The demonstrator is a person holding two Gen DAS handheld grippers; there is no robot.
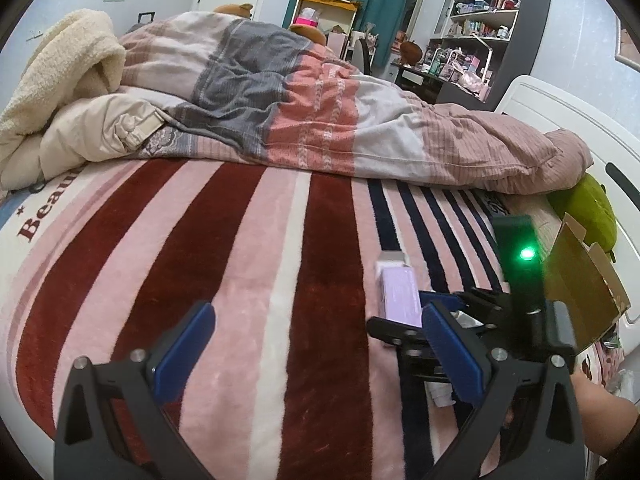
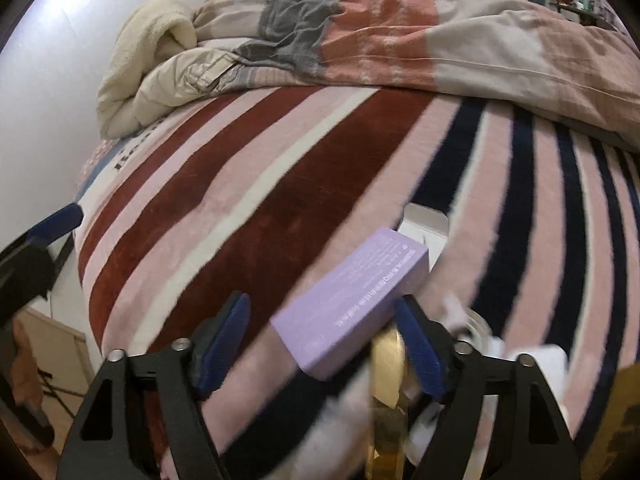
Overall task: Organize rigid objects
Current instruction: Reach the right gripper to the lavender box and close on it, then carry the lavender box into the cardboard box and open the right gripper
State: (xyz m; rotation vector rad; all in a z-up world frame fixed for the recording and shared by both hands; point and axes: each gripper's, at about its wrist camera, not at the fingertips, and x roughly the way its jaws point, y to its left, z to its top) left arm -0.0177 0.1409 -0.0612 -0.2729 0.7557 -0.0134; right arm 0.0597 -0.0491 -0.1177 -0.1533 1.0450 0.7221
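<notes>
A lilac box [image 2: 352, 300] lies flat on the striped blanket [image 2: 280, 184], its white end flap [image 2: 424, 220] open at the far end. My right gripper [image 2: 322, 300] stands open around the box's near end: the right pad is at its corner and the left pad is well apart from it. In the left wrist view the same lilac box [image 1: 400, 296] lies right of centre with my right gripper [image 1: 416, 314] over it, a green light on its body. My left gripper [image 1: 318, 309] is wide open over bare blanket, nothing between its pads.
A crumpled quilt [image 1: 320, 112] and a cream fleece [image 1: 64, 72] fill the bed's far half. An open cardboard box [image 1: 584, 280] and a green plush [image 1: 588, 208] sit at the right edge. A gold-rimmed object [image 2: 386, 400] and white items [image 2: 540, 364] lie under my right gripper.
</notes>
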